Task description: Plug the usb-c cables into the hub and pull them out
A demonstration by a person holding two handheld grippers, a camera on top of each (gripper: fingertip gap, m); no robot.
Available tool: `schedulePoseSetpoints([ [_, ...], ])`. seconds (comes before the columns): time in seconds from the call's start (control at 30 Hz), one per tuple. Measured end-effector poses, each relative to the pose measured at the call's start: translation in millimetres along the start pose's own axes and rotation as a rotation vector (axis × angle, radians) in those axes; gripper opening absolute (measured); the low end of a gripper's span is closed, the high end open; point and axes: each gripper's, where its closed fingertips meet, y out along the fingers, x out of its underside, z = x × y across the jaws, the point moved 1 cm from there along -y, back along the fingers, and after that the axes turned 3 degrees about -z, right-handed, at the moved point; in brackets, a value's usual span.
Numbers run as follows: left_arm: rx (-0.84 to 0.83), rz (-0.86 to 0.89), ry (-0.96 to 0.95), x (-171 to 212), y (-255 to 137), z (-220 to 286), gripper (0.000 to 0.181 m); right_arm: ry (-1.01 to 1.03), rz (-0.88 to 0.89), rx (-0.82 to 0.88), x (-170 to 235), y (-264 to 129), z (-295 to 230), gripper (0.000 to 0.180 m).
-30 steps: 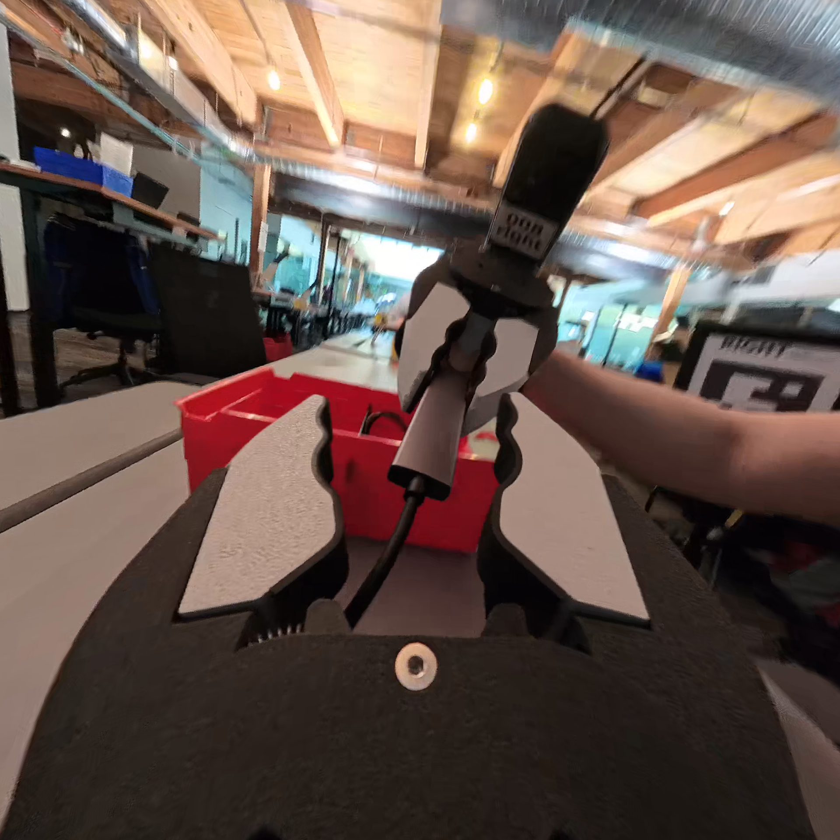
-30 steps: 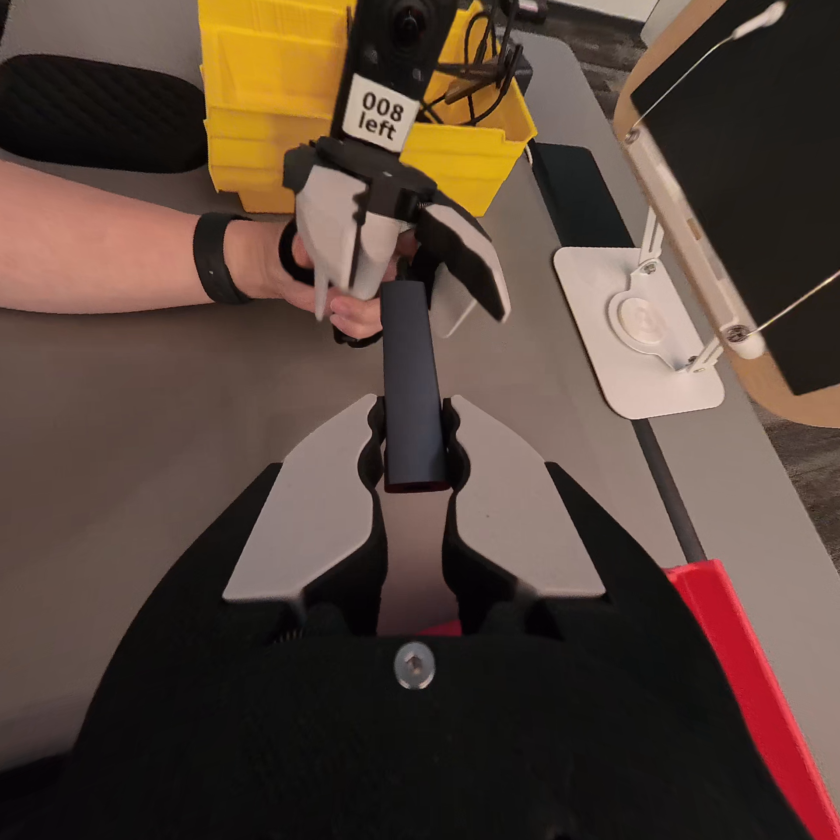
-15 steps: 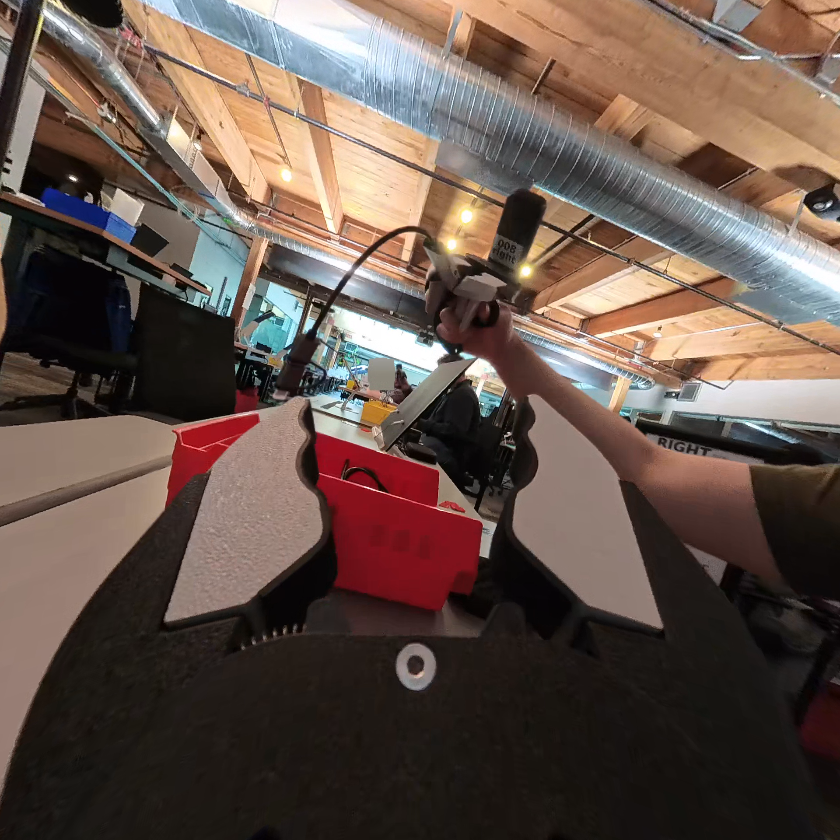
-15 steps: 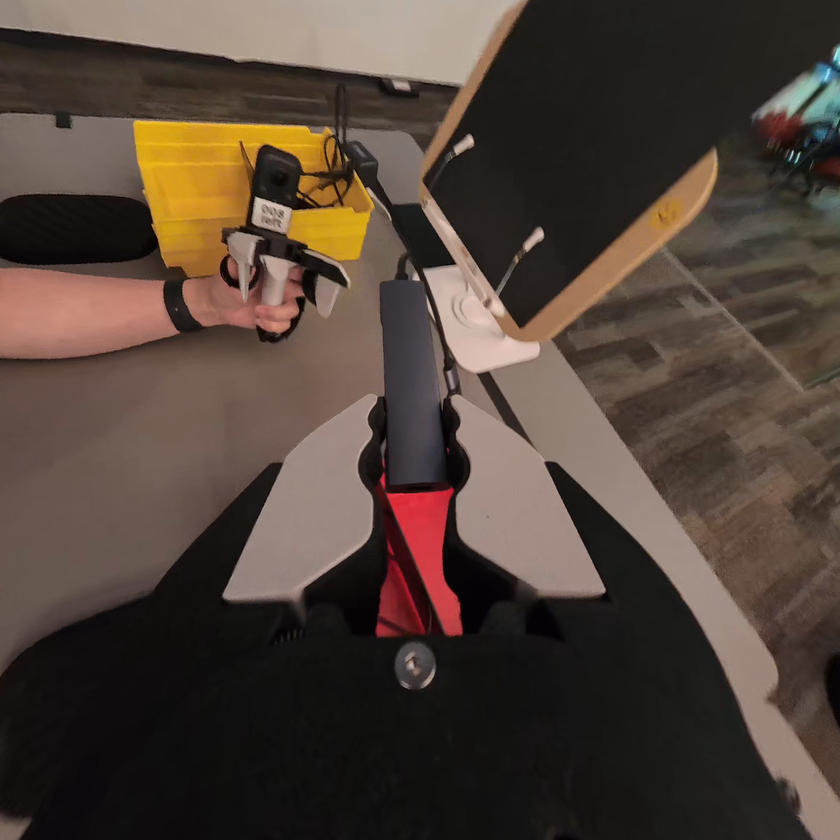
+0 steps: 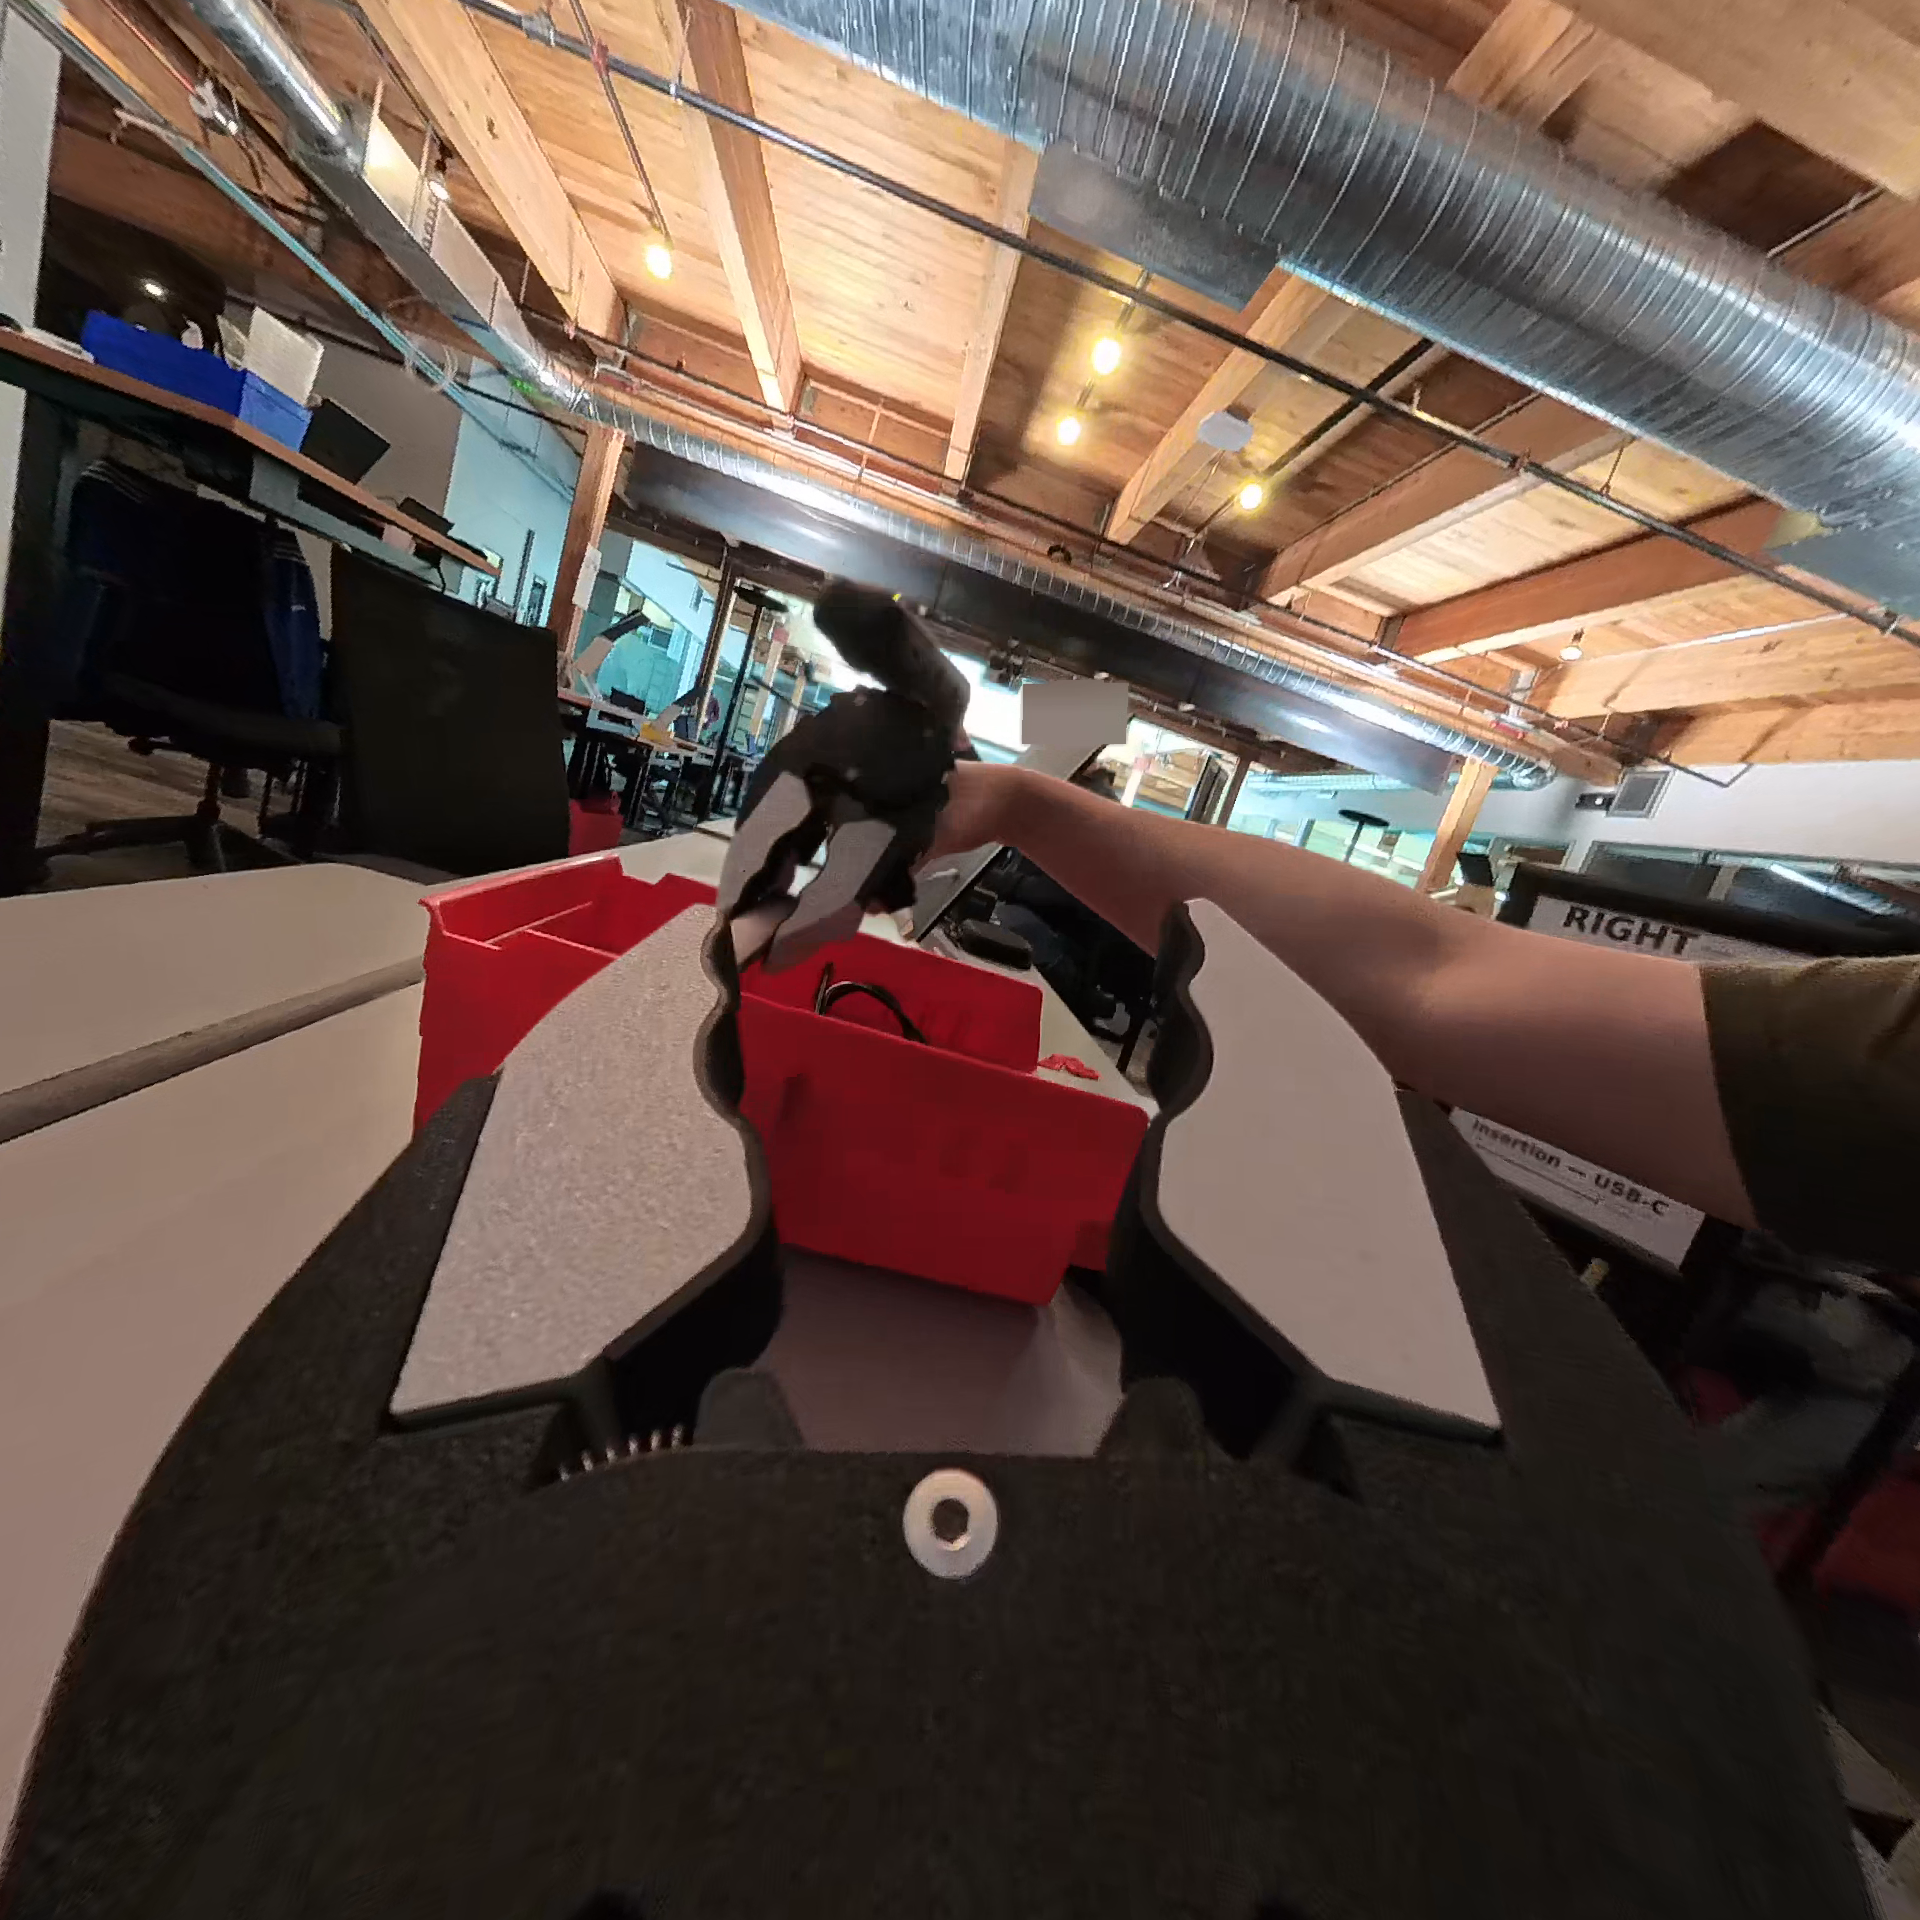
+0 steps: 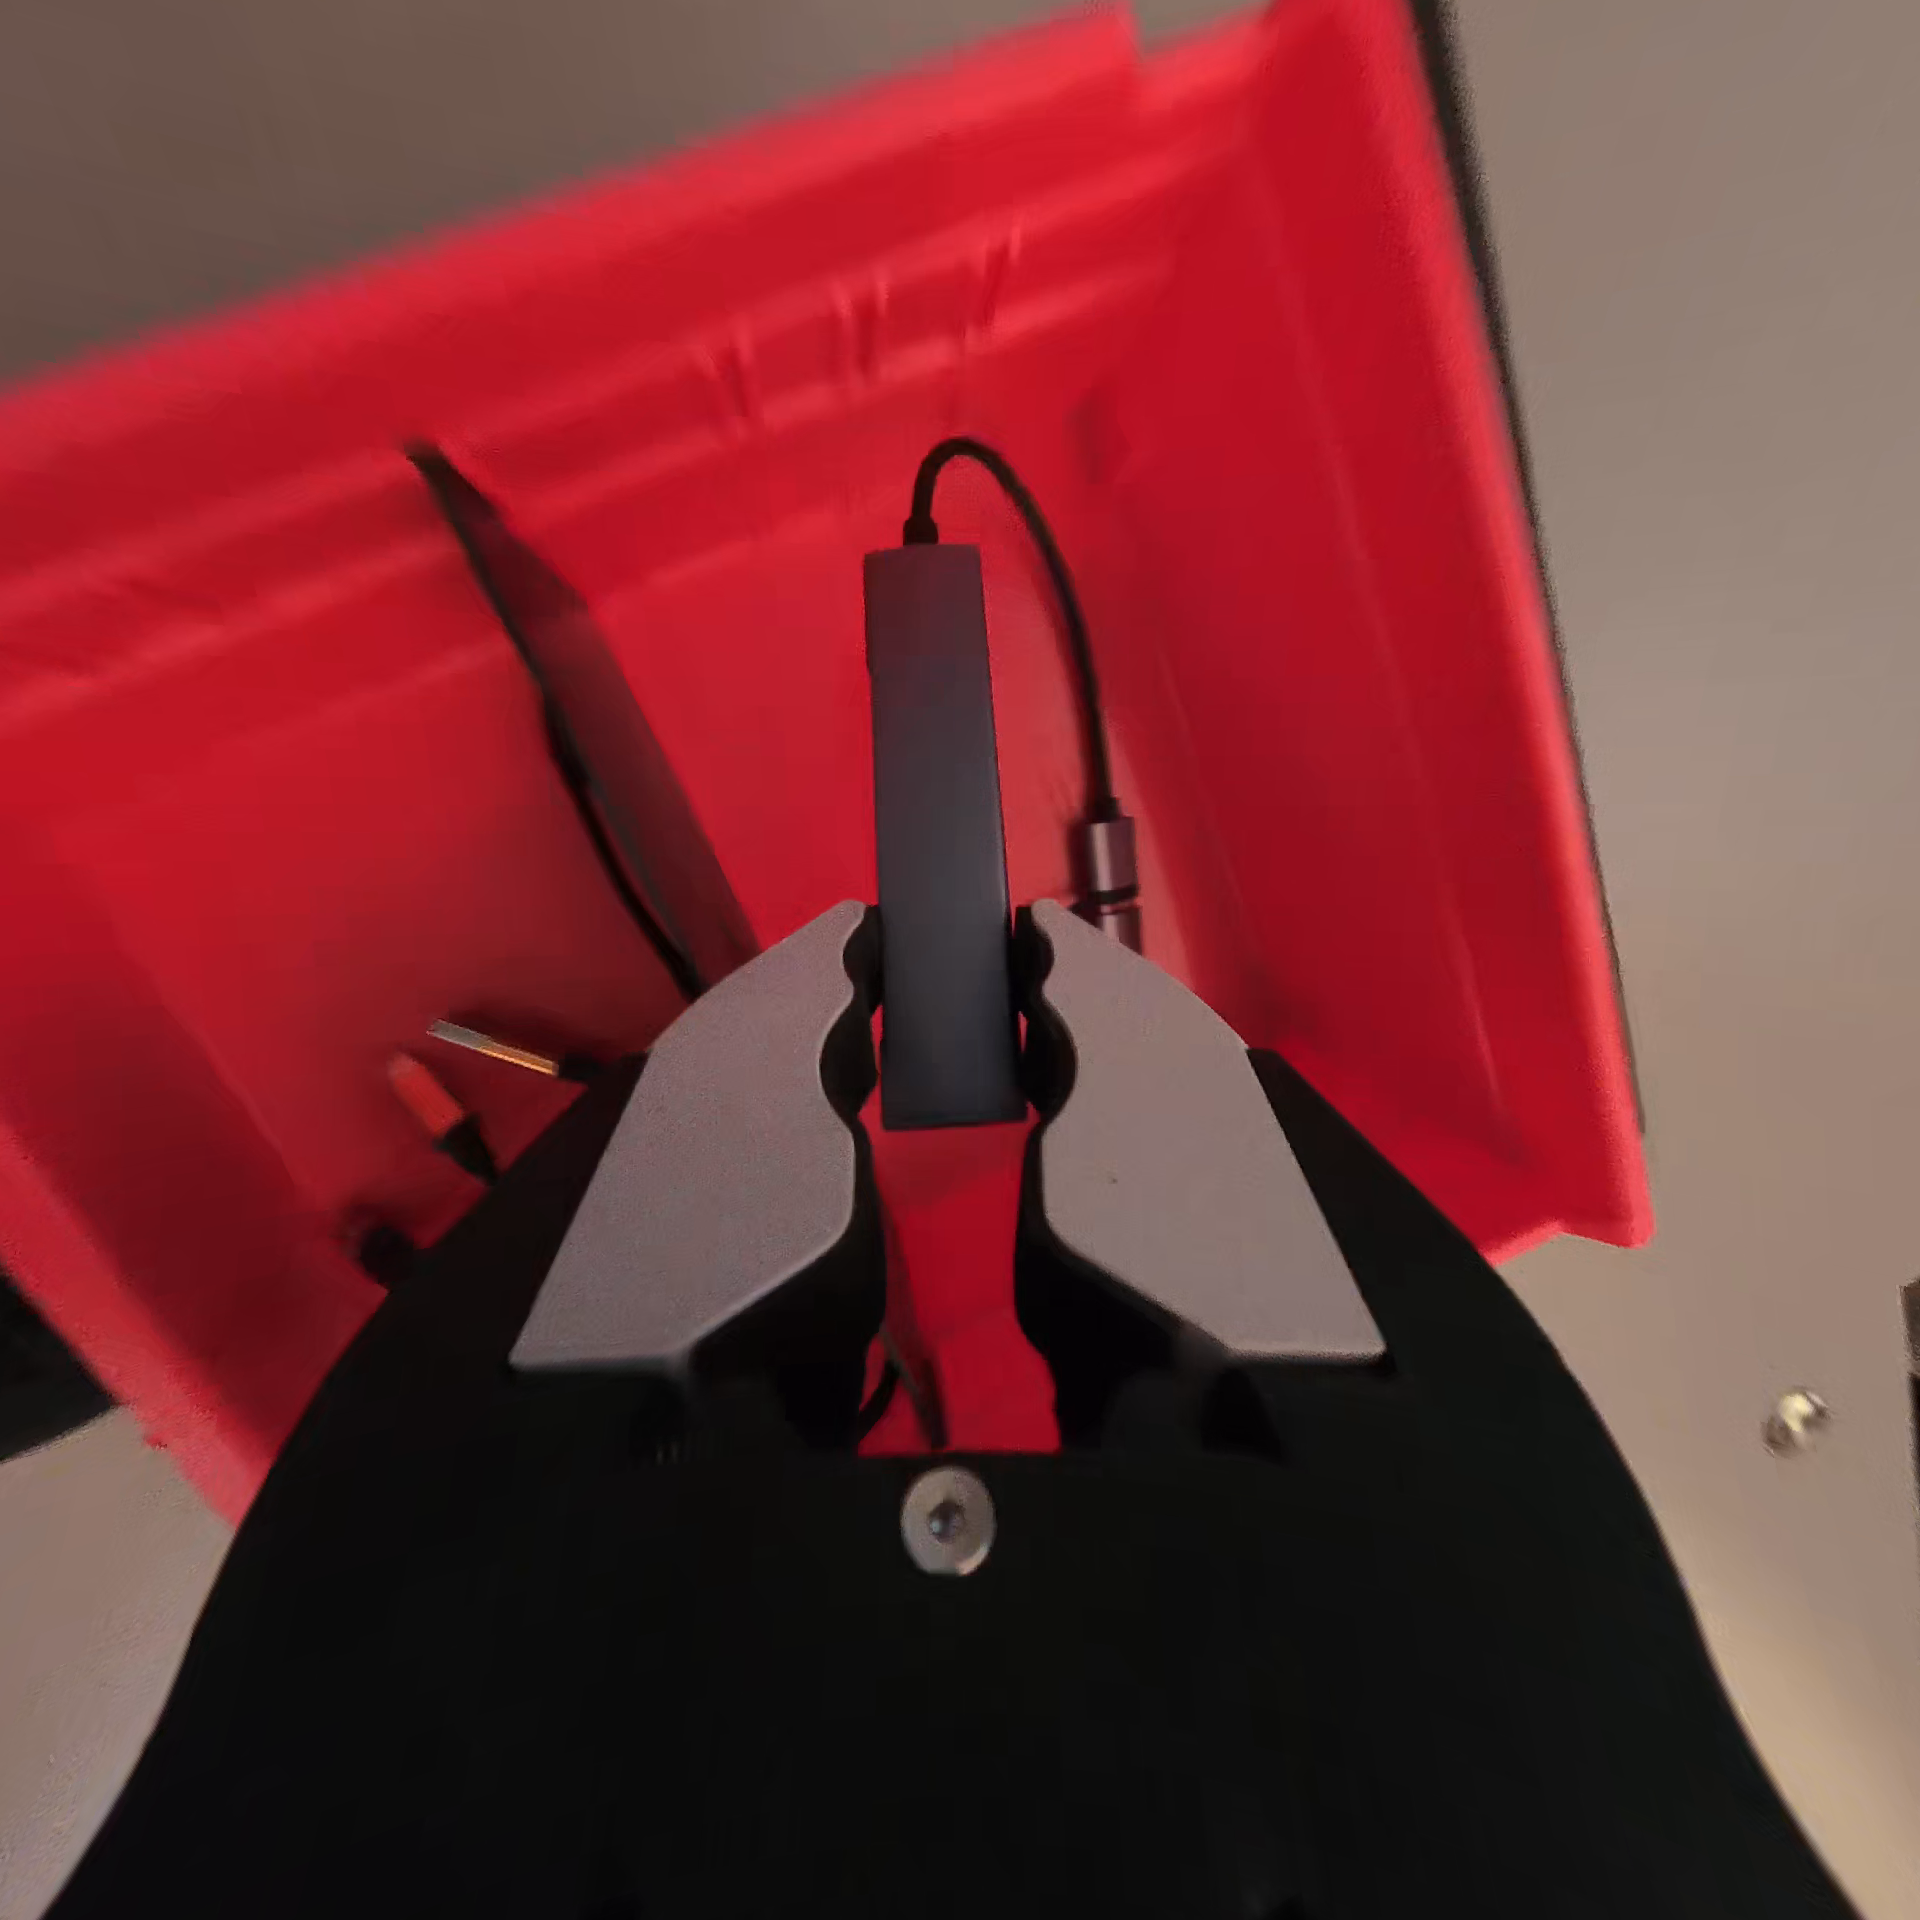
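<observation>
My right gripper (image 6: 943, 914) has its fingers clamped on the near end of the dark grey hub (image 6: 938, 831), which points to twelve o'clock above the red bin (image 6: 1351, 520). The hub's own black cable (image 6: 1049, 561) loops from its far end down to a metal plug (image 6: 1114, 873) at about one o'clock, just beside my right finger. No brand mark shows on the hub's face. At nine o'clock loose connector tips (image 6: 488, 1044) lie in the bin, blurred; a dark strip (image 6: 592, 727) at eleven o'clock is too smeared to identify. My left gripper (image 5: 951, 925) holds nothing, its fingers wide apart over the grey worktop (image 5: 208, 1195). Beyond them, at twelve o'clock, the right gripper (image 5: 805, 883) hangs above the red bin (image 5: 935, 1164), and from here the hub is hard to make out between its fingers. At three o'clock a white sign (image 5: 1621, 930) and a paper label (image 5: 1569, 1184) below it both carry printed writing, each partly hidden by my forearm (image 5: 1351, 935). A pale mosaic patch sits behind the right gripper.
</observation>
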Motion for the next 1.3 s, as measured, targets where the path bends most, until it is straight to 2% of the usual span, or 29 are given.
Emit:
schedulePoseSetpoints([
  [0.07,-0.002,-0.008,0.004,1,0,0,0.076,-0.021,-0.117,0.0,12,16,2,0.026],
  [0.13,-0.004,-0.009,0.004,0,-1,-1,0.076,-0.006,-0.143,-0.007,13,17,5,0.027],
  [0.4,-0.004,-0.029,-0.002,5,2,-2,0.075,0.052,-0.067,0.022,-1,-38,13,0.031],
  [0.47,-0.009,-0.039,0.003,7,3,-3,0.075,0.091,0.125,0.076,-35,-67,16,0.025],
  [0.53,-0.021,-0.043,0.007,8,4,-5,0.075,0.114,0.541,0.106,-100,-117,2,0.025],
  [0.6,-0.05,-0.055,0.021,10,4,-9,0.074,0.141,1.015,0.142,-153,-183,-27,0.036],
  [0.67,-0.092,-0.075,0.045,14,3,-15,0.074,0.191,1.36,0.21,-174,-231,-59,0.039],
  [0.73,-0.13,-0.105,0.069,19,3,-19,0.073,0.233,1.503,0.31,-181,-243,-87,0.039],
  [0.87,-0.189,-0.149,0.128,26,5,-22,0.07,0.165,1.484,0.502,-196,-228,-112,0.038],
  [1.0,-0.229,-0.2,0.179,29,10,-22,0.065,-0.012,1.454,0.41,-222,-231,-136,0.027],
  [1.07,-0.265,-0.239,0.238,22,13,-19,0.06,0.0,1.367,0.458,-224,-222,-131,0.027],
  [1.13,-0.307,-0.286,0.276,3,13,-9,0.059,0.055,1.297,0.517,-224,-217,-121,0.028],
  [1.23,-0.307,-0.293,0.283,-46,3,31,0.059,0.083,1.262,0.461,-229,-209,-122,0.028],
  [1.3,-0.436,-0.308,0.297,-81,-26,44,0.056,0.09,1.238,0.41,-230,-202,-122,0.029],
])
